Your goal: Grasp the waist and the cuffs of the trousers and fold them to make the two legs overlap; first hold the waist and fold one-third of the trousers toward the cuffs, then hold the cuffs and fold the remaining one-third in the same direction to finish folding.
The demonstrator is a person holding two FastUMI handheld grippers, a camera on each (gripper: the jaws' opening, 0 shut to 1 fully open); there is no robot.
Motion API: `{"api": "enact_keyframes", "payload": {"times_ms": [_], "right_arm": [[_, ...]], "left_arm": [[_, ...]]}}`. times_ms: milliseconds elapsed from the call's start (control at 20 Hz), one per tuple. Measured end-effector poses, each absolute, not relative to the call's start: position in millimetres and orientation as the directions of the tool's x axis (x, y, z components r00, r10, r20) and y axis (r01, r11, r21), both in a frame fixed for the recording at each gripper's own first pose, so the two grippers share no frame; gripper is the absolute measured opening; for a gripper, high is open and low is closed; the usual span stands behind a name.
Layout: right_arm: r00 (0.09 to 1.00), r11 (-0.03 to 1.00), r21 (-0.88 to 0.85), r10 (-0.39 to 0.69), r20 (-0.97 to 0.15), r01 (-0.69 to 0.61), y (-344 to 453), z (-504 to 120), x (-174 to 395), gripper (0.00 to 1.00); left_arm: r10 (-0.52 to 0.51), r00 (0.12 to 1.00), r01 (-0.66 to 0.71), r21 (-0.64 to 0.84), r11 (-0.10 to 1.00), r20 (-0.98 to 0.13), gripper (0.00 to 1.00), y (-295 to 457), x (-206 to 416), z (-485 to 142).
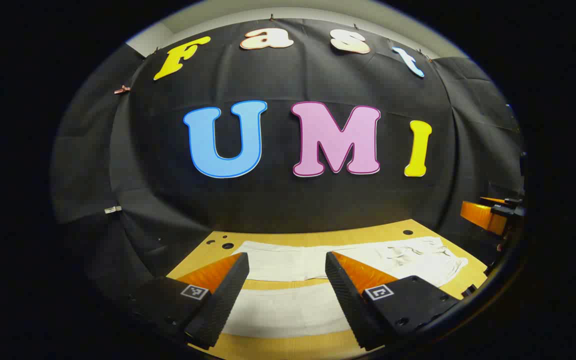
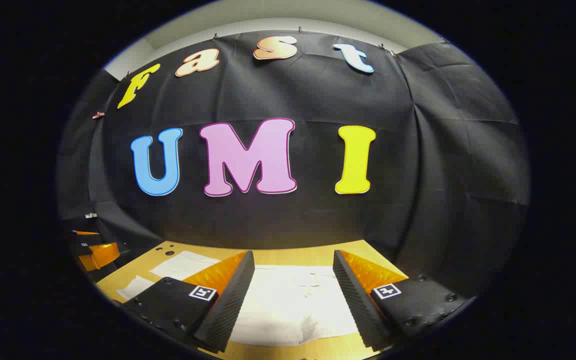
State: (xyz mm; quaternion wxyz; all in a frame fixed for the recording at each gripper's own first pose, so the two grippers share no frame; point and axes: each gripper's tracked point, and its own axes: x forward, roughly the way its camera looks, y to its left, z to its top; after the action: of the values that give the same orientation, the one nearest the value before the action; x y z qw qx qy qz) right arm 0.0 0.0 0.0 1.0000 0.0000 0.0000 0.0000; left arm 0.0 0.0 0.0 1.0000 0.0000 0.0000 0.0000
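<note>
Above the near edge of the desk (image 1: 288,235), the left gripper (image 1: 287,282) hangs with its two fingers spread wide and nothing between them. Beyond its fingertips lie the white trousers (image 1: 318,265), flat on the desk and stretched sideways across it. One leg runs along the far part of the desk, the other lies nearer the gripper, and a strip of bare desk shows between the two legs. Toward the right end of the trousers the cloth is creased and bunched, and past that end the other gripper appears at the edge of the left gripper view.

Over the same desk (image 2: 288,255), the right gripper (image 2: 294,285) also hovers with its fingers held apart, gripping nothing. Directly ahead of it, framed by the two fingers, lies a broad flat part of the trousers (image 2: 293,305), with faint wrinkles near the middle. To the left of that part, more white cloth shows on the desk, and beyond it, off the desk's left edge, the left gripper can be seen small and dim. Whether either gripper touches the cloth cannot be told.
</note>
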Motion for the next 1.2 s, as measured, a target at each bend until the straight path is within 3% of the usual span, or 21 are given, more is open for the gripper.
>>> {"api": "enact_keyframes", "payload": {"times_ms": [800,1200], "right_arm": [[1.0,1.0,-0.014,-0.026,-0.006,0.026,3,-12,0,0.97],[0.999,0.998,-0.053,-0.027,-0.024,0.026,-5,-26,12,0.97]], "left_arm": [[-0.04,0.999,0.039,-0.024,0.999,-0.023,0.97,17,9,-19],[-0.005,0.999,0.005,-0.004,1.0,-0.044,0.98,36,17,-29]]}}
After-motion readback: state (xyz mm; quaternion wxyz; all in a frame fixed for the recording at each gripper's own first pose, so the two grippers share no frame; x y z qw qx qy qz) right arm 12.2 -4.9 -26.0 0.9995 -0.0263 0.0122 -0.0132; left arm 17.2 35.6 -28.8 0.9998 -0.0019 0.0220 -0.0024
